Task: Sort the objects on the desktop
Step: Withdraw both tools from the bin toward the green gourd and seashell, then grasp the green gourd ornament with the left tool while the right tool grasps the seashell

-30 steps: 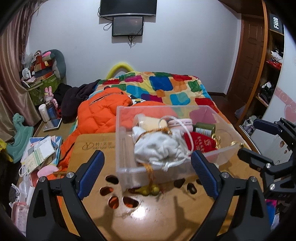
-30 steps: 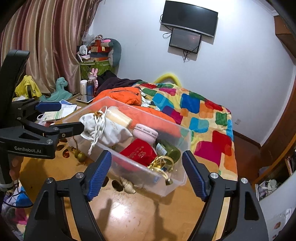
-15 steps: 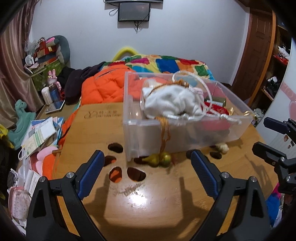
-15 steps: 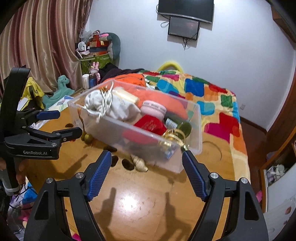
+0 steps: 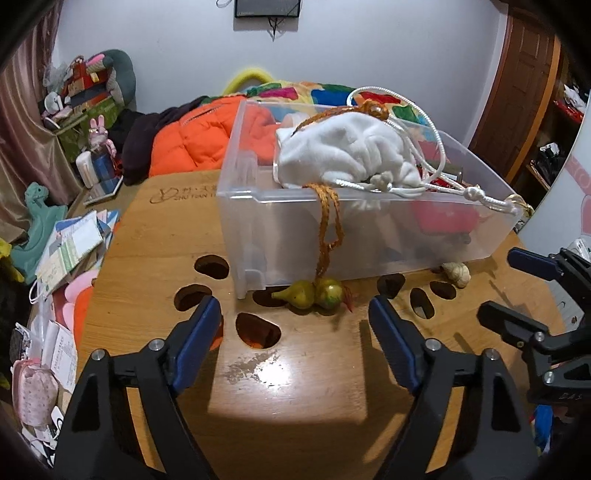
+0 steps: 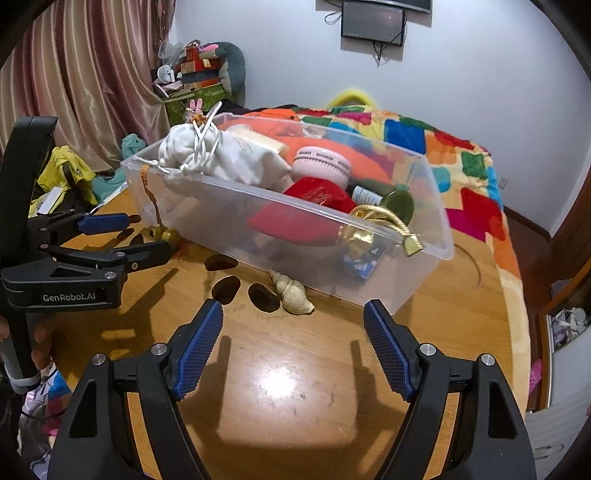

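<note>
Now that both grippers dropped lower toward the table, left gripper [image 5: 295, 325] and right gripper [image 6: 293, 332] gape wide and empty, so the gourd [image 5: 314, 293] at center frame looks next.

Behind table: bed w/ multicolour patchwork quilt [image 6: 443, 147], orange puffer jacket [image 5: 192, 136] and dark garment [image 5: 147, 129] heaped on near end. On wall: black monitor [image 6: 373, 22], cables dangling below. Left side: pink-striped curtain [image 6: 92, 74], green dinosaur plush [image 5: 38, 214], pink bunny figure [image 5: 99, 129], cluttered stand w/ boxes [image 6: 195, 77]. Papers/booklets [image 5: 70, 247] stacked beside table edge. Right: brown wooden door [image 5: 524, 81].
</note>
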Demonstrator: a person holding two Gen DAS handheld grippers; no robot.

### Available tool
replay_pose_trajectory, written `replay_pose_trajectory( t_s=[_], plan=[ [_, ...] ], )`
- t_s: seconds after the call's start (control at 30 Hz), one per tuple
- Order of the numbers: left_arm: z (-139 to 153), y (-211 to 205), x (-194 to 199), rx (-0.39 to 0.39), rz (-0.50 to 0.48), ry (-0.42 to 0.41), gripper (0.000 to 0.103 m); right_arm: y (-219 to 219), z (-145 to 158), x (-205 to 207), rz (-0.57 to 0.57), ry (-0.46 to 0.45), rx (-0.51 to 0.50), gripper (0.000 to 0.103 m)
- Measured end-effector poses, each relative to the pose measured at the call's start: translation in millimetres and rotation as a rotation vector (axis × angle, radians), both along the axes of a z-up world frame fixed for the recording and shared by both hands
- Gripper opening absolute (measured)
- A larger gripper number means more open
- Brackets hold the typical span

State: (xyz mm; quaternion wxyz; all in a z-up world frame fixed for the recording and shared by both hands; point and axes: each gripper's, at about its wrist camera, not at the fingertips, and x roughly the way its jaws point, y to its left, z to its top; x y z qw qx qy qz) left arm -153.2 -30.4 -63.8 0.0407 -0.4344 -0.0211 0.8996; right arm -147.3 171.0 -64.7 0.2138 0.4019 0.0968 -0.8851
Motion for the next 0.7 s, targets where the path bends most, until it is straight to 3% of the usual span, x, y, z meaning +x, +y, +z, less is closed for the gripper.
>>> replay_pose_trajectory(
  t_s=[0.23, 0.43, 0.6, 0.7],
  plan=[
    [-5, 0, -6, -0.009, 0.021, -0.031, 0.072, -4, -7, -11, 0.015, -0.02, -0.001, 0.073],
    [-5, 8, -8, -0.023, 0.004, -0.036, 0.067, -12, -12, -14, 0.043, -0.036, 0.019, 0.055],
    [-3, 9, -10, 0.0, 0.0, -0.043, 0.067, -15, -16, -15, 0.061, -0.042, 0.033, 0.054],
    [-3, 9, -9, -0.006, 0.004, -0.04, 0.066, -17, -19, -17, 0.071, -0.052, 0.037, 0.044]
  ],
)
